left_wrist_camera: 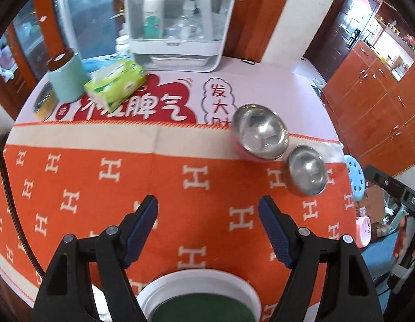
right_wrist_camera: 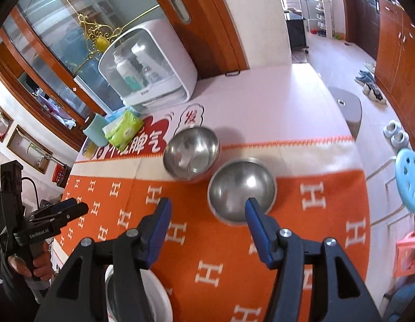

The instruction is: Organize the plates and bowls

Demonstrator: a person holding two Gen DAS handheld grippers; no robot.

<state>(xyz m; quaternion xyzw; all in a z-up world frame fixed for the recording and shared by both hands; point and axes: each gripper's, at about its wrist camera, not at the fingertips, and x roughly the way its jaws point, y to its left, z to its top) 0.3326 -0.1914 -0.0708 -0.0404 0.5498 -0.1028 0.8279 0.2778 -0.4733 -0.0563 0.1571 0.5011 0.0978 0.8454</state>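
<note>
Two steel bowls stand side by side on the orange cloth: a larger one with a pink outside (left_wrist_camera: pixel 261 134) (right_wrist_camera: pixel 192 153) and a smaller one (left_wrist_camera: pixel 308 171) (right_wrist_camera: pixel 242 187). My left gripper (left_wrist_camera: pixel 207 204) is open over bare cloth, left of both bowls, with nothing between its fingers. A white plate with a dark green centre (left_wrist_camera: pixel 196 275) lies under it at the bottom edge. My right gripper (right_wrist_camera: pixel 207 206) is open and empty; its right fingertip overlaps the smaller bowl's near rim. The plate (right_wrist_camera: pixel 159 295) shows at the lower left, partly hidden. A hand holds the left gripper (right_wrist_camera: pixel 78 209) at far left.
At the table's back stand a white storage box with bottles (left_wrist_camera: pixel 178 26), a green tissue pack (left_wrist_camera: pixel 116 83), a mint canister (left_wrist_camera: pixel 66 77) and a tin (left_wrist_camera: pixel 43 102). Past the table's right edge are a blue stool (right_wrist_camera: pixel 410 179) and a pink stool (right_wrist_camera: pixel 408 255).
</note>
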